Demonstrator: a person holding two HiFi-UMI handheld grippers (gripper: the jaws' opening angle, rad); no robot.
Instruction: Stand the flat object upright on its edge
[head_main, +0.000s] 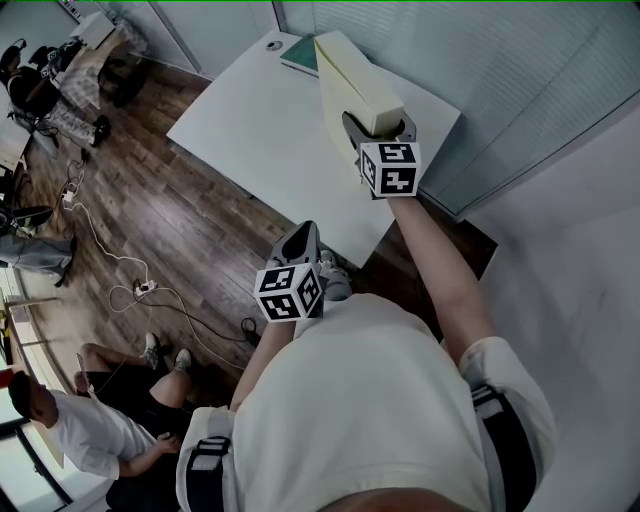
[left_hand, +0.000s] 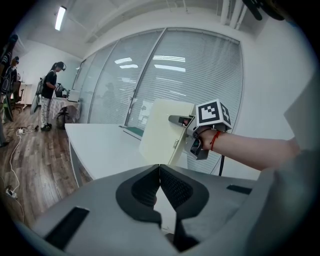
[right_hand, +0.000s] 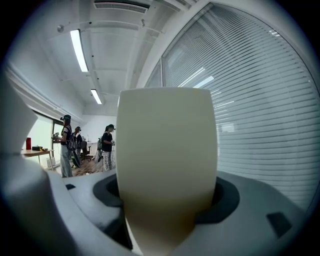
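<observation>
The flat cream box (head_main: 345, 85) stands on its edge on the white table (head_main: 250, 140), near the far right corner; its broad face (left_hand: 162, 132) shows in the left gripper view. My right gripper (head_main: 378, 125) straddles the near end of its top edge. In the right gripper view the box (right_hand: 167, 150) fills the space between the jaws, with thin dark gaps beside the pads, so the right gripper (right_hand: 167, 200) reads as open around it. My left gripper (head_main: 303, 240) hovers at the table's front edge, and its jaws (left_hand: 160, 175) are shut and hold nothing.
A green pad (head_main: 300, 55) and a small round disc (head_main: 273, 44) lie at the table's far end, behind the box. Window blinds (head_main: 520, 90) run close along the right. Cables (head_main: 120, 275) trail over the wooden floor, and a person (head_main: 80, 430) sits at lower left.
</observation>
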